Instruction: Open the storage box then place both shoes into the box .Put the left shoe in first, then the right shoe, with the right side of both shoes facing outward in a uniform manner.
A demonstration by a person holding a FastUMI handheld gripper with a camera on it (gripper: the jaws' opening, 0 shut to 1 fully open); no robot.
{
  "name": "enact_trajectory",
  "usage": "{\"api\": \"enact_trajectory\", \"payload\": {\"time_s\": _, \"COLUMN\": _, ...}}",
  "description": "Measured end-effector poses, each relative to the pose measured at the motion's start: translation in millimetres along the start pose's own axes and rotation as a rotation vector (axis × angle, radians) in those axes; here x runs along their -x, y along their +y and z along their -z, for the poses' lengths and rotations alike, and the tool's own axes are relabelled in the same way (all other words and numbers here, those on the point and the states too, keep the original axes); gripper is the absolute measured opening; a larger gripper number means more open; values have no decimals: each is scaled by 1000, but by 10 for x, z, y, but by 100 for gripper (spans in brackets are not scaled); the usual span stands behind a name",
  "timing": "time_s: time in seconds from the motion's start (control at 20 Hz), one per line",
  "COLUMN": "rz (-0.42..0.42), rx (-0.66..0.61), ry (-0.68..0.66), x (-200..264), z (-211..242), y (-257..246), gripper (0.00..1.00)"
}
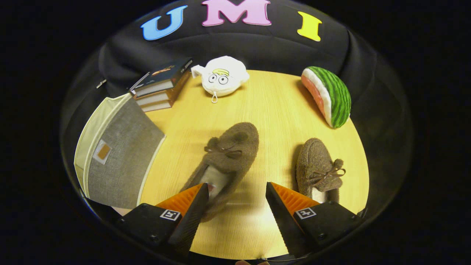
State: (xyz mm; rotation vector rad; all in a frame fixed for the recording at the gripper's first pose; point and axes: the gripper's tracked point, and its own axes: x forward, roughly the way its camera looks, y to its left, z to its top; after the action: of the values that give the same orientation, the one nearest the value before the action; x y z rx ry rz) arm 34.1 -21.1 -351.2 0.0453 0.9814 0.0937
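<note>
Gripper view: my gripper [237, 200] wide open, empty. Storage box [123, 154] at nine o'clock, apparently closed. Shoe [226, 158] just ahead, second shoe [318, 167] at two o'clock. Neither boxed.

Claw-mounted fisheye, steeply down over table [279, 110]

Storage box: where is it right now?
In the gripper view the storage box sits on the table, left of the open gripper, beside the nearer shoe, just in front of the book stack.
</note>
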Motion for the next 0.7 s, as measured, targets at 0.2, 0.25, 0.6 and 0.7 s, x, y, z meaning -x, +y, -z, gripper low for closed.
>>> {"api": "enact_trajectory", "payload": {"time_s": 0.2, "rz": -26, "rx": -111, "ry": 27, "x": -287, "z": -107, "y": -89, "gripper": 98}}
{"api": "enact_trajectory", "payload": {"time_s": 0.25, "rz": -40, "rx": -128, "ry": 45, "x": -344, "z": -98, "y": -83, "gripper": 89}}
{"api": "enact_trajectory", "payload": {"time_s": 0.6, "rz": -83, "rx": -181, "ry": 63, "x": -403, "z": -87, "y": 15, "gripper": 22}}
{"api": "enact_trajectory", "payload": {"time_s": 0.7, "rz": -95, "rx": -211, "ry": 70, "x": -390, "z": -84, "y": 17, "gripper": 8}}
